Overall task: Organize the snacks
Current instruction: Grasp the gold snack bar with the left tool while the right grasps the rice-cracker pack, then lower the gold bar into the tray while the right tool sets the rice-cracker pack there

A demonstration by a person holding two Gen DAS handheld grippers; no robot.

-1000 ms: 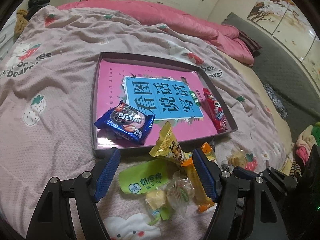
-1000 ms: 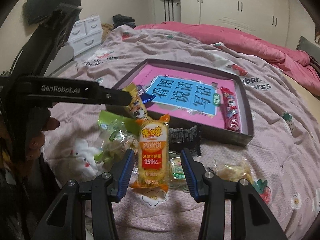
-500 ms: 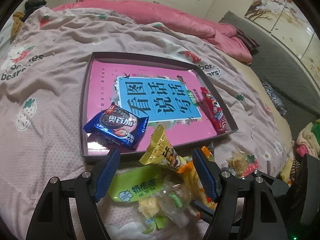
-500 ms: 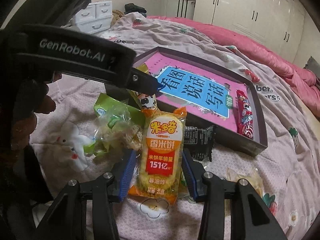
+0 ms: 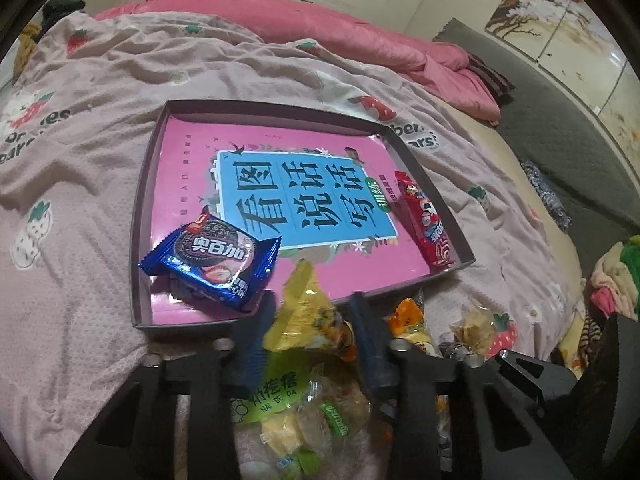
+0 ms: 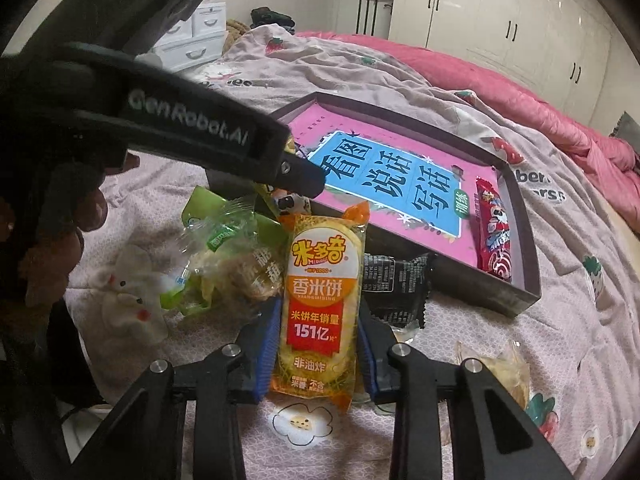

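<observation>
a loose heap of snacks lies on the bedspread [image 5: 80,208] just in front of the shallow dark tray [image 5: 141,216]: a green packet [image 5: 276,390] printed "nai ge da", clear-wrapped sweets [image 6: 224,256], a black wrapper [image 6: 394,286] and a crinkled clear packet [image 6: 496,368] off to the right. the left gripper [image 5: 310,322] has just been closing, and its blue pads now press on the yellow packet [image 5: 304,312] at the tray's near edge. the right gripper [image 6: 316,344] has also just been closing and clamps the orange-and-yellow rice cracker pack [image 6: 320,300], which reads "151" and "midooq". in the right wrist view the left gripper's black arm, marked "genrobot.ai", crosses in front of the tray's near corner. inside the tray a pink book [image 5: 304,196] with a blue title panel covers the floor; a blue cookie packet [image 5: 212,260] lies on its near left corner and a red stick packet [image 5: 426,220] along the right wall. the bedspread is pale pink with strawberries and bears; a pink quilt [image 5: 360,36] is bunched behind, with white wardrobes [image 6: 500,12] beyond.
</observation>
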